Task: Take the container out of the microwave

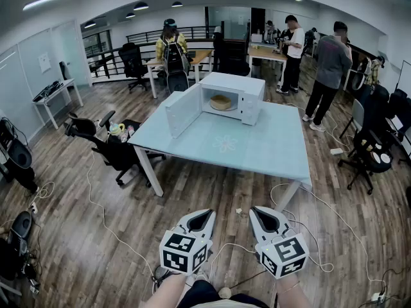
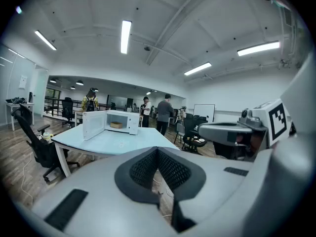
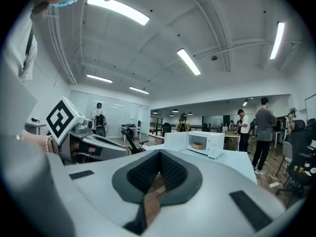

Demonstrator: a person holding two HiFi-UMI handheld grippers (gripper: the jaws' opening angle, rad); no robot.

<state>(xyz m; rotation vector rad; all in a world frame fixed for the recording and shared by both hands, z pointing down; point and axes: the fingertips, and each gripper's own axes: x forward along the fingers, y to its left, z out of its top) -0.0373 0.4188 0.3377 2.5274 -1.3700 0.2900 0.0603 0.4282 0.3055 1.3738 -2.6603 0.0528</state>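
Both my claws, left gripper (image 1: 209, 214) and right gripper (image 1: 256, 211), were closed and empty, held low near me, I judged, because the container (image 1: 220, 102) lay well apart inside the open microwave (image 1: 239, 82) on the far table (image 1: 273, 149).

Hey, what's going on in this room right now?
A person holds a two-jaw tool in each hand. The left tool and right tool are both shut and empty, over the wooden floor, short of the pale blue table. On it stands a white microwave, its door swung open, with a round tan container inside, untouched.
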